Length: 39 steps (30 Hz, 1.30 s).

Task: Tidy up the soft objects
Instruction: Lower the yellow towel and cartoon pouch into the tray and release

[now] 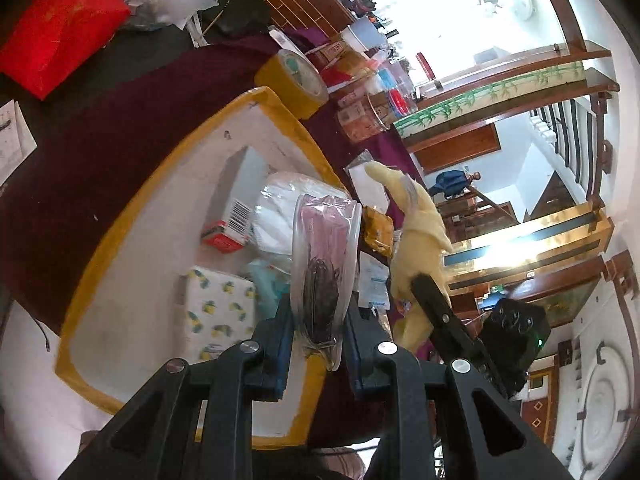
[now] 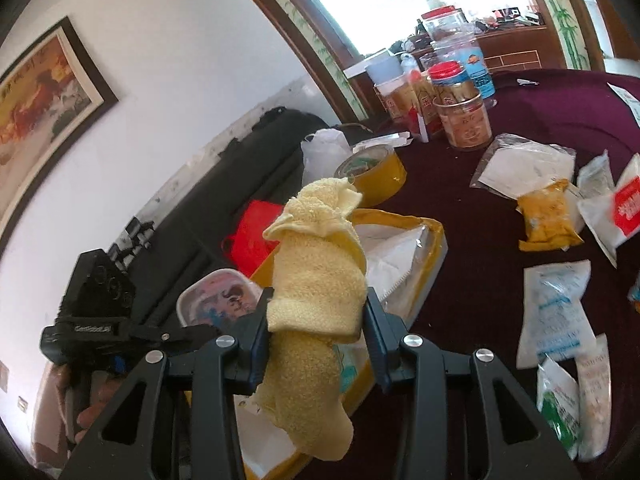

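The pale yellow terry-cloth towel (image 2: 316,304), loosely rolled, hangs in the air above the near edge of the white tray with the yellow rim (image 2: 434,240). It looks light, limp and compressible; its tail sags below the grip, so a hold at mid-roll, as now, should keep it bundled. The right gripper (image 2: 318,316) has its fingers pinching that middle. The left gripper (image 1: 318,320) has its fingers clamped on a clear plastic pouch of pink folded fabric (image 1: 324,256), slick-looking and likely to slide, over the tray on the maroon-covered tabletop (image 2: 480,208).
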Motion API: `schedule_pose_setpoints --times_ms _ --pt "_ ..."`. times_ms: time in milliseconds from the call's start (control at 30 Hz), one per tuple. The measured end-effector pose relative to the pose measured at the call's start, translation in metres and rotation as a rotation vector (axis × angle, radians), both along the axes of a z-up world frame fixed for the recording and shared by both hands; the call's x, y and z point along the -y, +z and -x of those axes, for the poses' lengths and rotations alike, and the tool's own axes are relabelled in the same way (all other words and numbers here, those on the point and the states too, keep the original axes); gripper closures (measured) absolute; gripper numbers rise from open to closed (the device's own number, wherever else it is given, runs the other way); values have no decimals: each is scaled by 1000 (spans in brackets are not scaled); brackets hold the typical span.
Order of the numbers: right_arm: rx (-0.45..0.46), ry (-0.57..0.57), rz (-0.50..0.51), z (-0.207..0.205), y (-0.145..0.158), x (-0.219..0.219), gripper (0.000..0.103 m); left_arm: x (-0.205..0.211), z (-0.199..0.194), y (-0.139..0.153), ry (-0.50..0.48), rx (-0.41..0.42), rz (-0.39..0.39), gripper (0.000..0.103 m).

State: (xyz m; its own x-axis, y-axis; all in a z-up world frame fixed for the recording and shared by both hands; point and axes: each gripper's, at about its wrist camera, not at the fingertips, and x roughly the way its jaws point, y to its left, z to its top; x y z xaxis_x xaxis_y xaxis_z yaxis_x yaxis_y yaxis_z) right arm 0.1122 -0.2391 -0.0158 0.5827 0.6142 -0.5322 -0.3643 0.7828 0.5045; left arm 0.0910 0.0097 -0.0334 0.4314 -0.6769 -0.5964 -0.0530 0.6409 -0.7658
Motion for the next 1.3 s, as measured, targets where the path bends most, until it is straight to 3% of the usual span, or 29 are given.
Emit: schedule_pose_setpoints --times_ms 167,433,600,867,1033,1133,1300 --pt "-32 4 11 -15 -11 -11 62 0 1 -5 -42 -14 4 80" --pt "-31 -2 93 -36 -16 -28 62 21 -9 -16 -185 -18 -54 80" --pt "-66 -10 123 -47 -26 -37 62 15 -16 -28 -185 -31 -16 75" --pt "-86 1 171 -51 -37 -50 61 -2 -12 -42 -115 -57 -43 64" --pt "-98 -19 163 -51 -40 -47 55 7 0 -25 -115 11 -153 25" --pt "-67 -23 100 -41 -30 -33 43 12 8 -11 -85 67 -272 24" --pt "-15 -35 32 -12 -13 -3 39 22 17 -3 -58 92 -333 24"
